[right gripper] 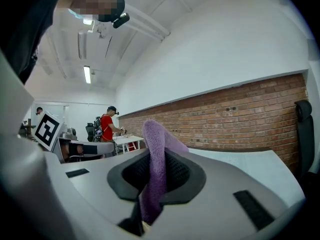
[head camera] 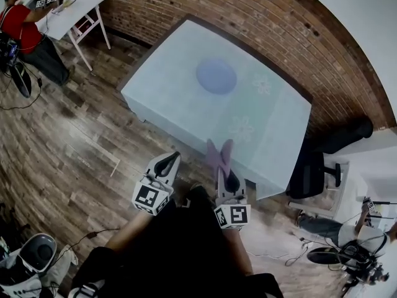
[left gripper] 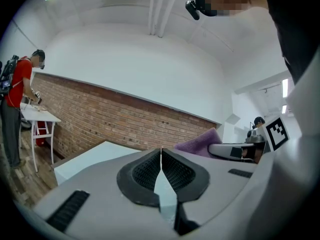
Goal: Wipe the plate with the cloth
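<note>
We had right tongs (right gripper: 158, 170) clamped on the cloth (right gripper: 154, 139), left tongs (left gripper: 161, 156) pinched together, plate (head camera: 216, 76) up at 12 o'clock.

Bright, even light from ceiling tubes (right gripper: 87, 74); strong fisheye bending and dark corners throughout.

plate (head camera: 216, 76) on bench (head camera: 180, 98), far half, toward wall (head camera: 248, 17) | cloth (head camera: 219, 156) in right gripper (head camera: 225, 174), at bench's near edge | left gripper (head camera: 167, 161) just left of it, over floor (head camera: 74, 141) | chair (head camera: 310, 172) right of bench
</note>
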`<state>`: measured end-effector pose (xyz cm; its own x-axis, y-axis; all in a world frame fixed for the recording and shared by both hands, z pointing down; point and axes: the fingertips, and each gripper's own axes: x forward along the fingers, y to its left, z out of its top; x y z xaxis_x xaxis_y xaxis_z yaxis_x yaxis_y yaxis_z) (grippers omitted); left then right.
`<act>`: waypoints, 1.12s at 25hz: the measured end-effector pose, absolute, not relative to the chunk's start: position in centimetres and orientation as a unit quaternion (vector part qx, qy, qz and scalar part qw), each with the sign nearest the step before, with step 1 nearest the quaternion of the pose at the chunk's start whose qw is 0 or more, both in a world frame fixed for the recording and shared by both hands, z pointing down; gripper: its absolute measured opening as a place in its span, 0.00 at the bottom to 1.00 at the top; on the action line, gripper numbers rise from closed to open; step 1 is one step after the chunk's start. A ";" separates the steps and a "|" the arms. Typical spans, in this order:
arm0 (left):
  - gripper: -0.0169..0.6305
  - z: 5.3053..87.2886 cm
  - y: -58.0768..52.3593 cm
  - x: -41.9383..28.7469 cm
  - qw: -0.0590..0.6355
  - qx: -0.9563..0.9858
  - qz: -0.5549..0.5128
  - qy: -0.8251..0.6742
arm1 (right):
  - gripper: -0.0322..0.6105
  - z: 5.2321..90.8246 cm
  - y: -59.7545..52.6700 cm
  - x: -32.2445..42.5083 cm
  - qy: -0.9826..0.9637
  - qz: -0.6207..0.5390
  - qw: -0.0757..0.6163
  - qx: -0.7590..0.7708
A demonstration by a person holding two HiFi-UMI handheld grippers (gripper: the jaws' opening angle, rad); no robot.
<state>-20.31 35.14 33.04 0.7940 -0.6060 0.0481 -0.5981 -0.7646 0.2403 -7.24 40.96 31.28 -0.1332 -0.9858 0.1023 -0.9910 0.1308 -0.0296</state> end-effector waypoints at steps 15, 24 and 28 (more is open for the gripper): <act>0.08 34.9 28.6 -16.5 0.132 0.930 0.005 -0.343 | 0.15 33.0 34.4 -3.0 -0.755 0.055 0.020 0.653; 0.08 36.6 20.3 -7.9 0.139 0.924 0.044 -0.354 | 0.15 33.9 26.9 4.9 -0.771 0.060 0.024 0.633; 0.08 37.7 17.3 -5.2 0.156 0.915 0.057 -0.367 | 0.15 34.2 23.8 7.7 -0.779 0.071 0.018 0.623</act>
<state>-5.17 17.26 37.66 0.7238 -0.6542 0.2196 -0.6900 -0.6817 0.2433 7.68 23.85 34.25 -0.2225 -0.9680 0.1161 -0.9731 0.2131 -0.0878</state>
